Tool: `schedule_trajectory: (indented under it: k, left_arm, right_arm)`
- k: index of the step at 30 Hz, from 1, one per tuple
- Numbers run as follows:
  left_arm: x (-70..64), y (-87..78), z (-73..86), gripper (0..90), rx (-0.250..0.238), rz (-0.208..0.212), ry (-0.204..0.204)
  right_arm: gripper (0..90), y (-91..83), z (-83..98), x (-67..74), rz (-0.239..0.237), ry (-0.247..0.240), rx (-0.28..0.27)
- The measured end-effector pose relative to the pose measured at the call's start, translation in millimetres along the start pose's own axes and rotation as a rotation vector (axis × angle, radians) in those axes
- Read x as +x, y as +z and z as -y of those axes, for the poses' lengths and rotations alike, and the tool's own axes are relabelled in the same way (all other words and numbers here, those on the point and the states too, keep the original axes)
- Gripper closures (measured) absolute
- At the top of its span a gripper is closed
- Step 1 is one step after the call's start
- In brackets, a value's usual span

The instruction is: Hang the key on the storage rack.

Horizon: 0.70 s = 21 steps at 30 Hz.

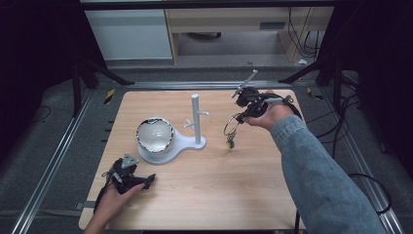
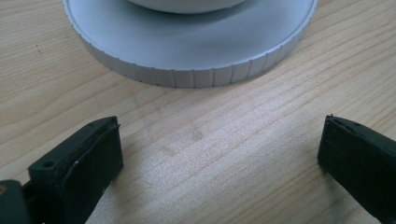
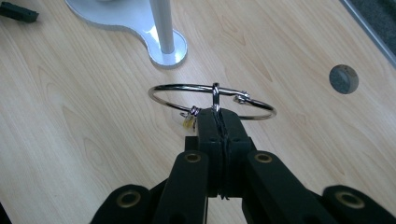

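Pale wood-grain table (image 1: 204, 195), dark floor around. Right gripper (image 3: 218, 122) clamped fully on a thin polished metal ring (image 3: 173, 88) with a small dangling charm (image 3: 188, 122), hanging above the table beside the white stand (image 1: 196, 117). Judgement: keep ring level, thread over a peg slowly. Left gripper (image 2: 219, 154) wide open, empty, near the stand's ribbed round base (image 2: 187, 77).

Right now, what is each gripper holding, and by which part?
The right gripper pinches the metal bangle by its rim. The left gripper is open, holding nothing.
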State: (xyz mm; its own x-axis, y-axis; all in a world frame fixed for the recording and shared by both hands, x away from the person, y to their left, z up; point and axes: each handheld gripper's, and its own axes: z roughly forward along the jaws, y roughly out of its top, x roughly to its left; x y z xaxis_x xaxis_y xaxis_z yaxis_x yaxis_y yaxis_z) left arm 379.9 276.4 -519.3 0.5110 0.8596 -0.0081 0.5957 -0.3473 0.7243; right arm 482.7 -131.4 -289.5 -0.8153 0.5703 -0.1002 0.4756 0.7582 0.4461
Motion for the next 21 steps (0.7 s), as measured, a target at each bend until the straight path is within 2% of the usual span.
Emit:
schedule_trajectory:
  k: [9,21]
  left_arm:
    - [-0.2,0.1,0.0,0.0,0.000,-0.002,-0.002]
    - [-0.2,0.0,0.0,0.0,0.000,-0.002,-0.002]
  right_arm:
    - [89.3,-23.0,-13.0,5.3,0.022,-0.034,-0.025]
    - [89.3,-33.9,-36.5,10.4,0.048,-0.062,-0.025]
